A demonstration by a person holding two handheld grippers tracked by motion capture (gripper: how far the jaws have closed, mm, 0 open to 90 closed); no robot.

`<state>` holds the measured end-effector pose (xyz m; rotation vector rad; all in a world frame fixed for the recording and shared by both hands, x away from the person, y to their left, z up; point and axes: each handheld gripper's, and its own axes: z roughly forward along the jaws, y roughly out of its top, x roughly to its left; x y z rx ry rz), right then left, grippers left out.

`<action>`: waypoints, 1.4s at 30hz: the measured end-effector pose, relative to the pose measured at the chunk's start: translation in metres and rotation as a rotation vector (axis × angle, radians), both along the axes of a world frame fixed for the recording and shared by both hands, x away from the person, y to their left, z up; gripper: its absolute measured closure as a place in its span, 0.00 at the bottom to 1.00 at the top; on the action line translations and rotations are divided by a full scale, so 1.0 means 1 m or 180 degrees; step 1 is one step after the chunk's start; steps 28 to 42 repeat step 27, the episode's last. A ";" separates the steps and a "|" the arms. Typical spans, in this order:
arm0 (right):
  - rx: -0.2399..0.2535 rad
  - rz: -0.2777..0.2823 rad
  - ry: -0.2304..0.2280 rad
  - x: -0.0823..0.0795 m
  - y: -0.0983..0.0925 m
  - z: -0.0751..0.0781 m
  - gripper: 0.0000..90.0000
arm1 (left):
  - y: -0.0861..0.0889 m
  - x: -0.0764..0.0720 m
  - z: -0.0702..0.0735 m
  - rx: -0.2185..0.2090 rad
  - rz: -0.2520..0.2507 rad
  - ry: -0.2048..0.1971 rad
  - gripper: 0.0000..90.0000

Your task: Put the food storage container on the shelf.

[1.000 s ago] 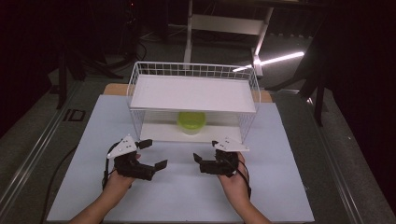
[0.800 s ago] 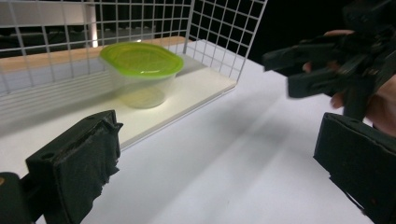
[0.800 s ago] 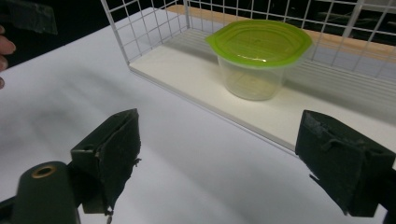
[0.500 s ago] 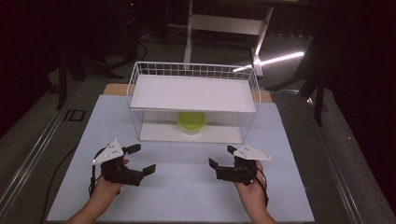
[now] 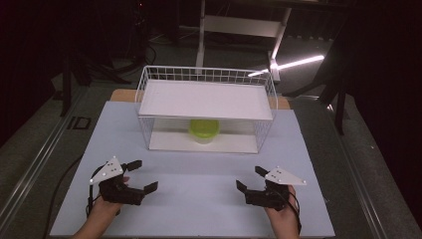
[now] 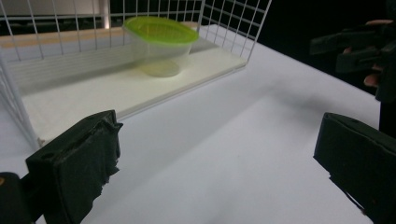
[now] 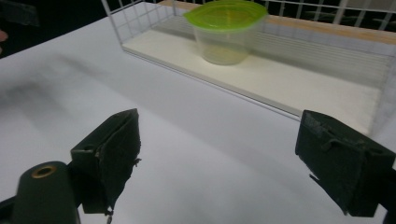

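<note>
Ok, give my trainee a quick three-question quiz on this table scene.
1. True or false: the left tongs are shut on the container.
2. Where does the container stand? A) on the rack's upper shelf B) on the rack's bottom board C) outside on the table
3. What colour is the container's lid?

Key: 1 false, both the left and the right tongs are open and apart from it. 2 B. 3 green.

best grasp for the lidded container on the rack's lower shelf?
Probably across the clear tapered wall of the container, just under the green lid. Come in level through the open front of the wire rack; the upper shelf blocks a top-down reach. Both the left gripper and right gripper are open.
</note>
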<state>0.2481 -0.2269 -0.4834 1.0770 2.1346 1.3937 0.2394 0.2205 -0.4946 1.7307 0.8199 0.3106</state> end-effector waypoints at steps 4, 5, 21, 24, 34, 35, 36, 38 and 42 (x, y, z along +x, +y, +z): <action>-0.0060 -0.0032 -0.0028 -0.001 -0.008 -0.004 0.15 | 0.002 -0.002 -0.004 0.0044 0.0011 0.0001 0.01; -0.0070 -0.0031 -0.0034 -0.002 -0.010 -0.006 0.15 | 0.002 -0.003 -0.006 0.0055 0.0013 0.0007 0.01; -0.0175 -0.0130 0.0056 0.010 -0.020 -0.023 0.15 | 0.007 0.004 -0.021 0.0179 0.0103 0.0090 0.01; -0.0158 -0.0135 0.0049 0.010 -0.021 -0.023 0.15 | 0.007 0.004 -0.021 0.0148 0.0088 0.0101 0.01; -0.0155 -0.0138 0.0054 0.011 -0.021 -0.024 0.15 | 0.006 0.004 -0.020 0.0143 0.0091 0.0085 0.01; -0.0155 -0.0138 0.0054 0.011 -0.021 -0.024 0.15 | 0.006 0.004 -0.020 0.0143 0.0091 0.0085 0.01; -0.0155 -0.0138 0.0054 0.011 -0.021 -0.024 0.15 | 0.006 0.004 -0.020 0.0143 0.0091 0.0085 0.01; -0.0155 -0.0138 0.0054 0.011 -0.021 -0.024 0.15 | 0.006 0.004 -0.020 0.0143 0.0091 0.0085 0.01; -0.0155 -0.0138 0.0054 0.011 -0.021 -0.024 0.15 | 0.006 0.004 -0.020 0.0143 0.0091 0.0085 0.01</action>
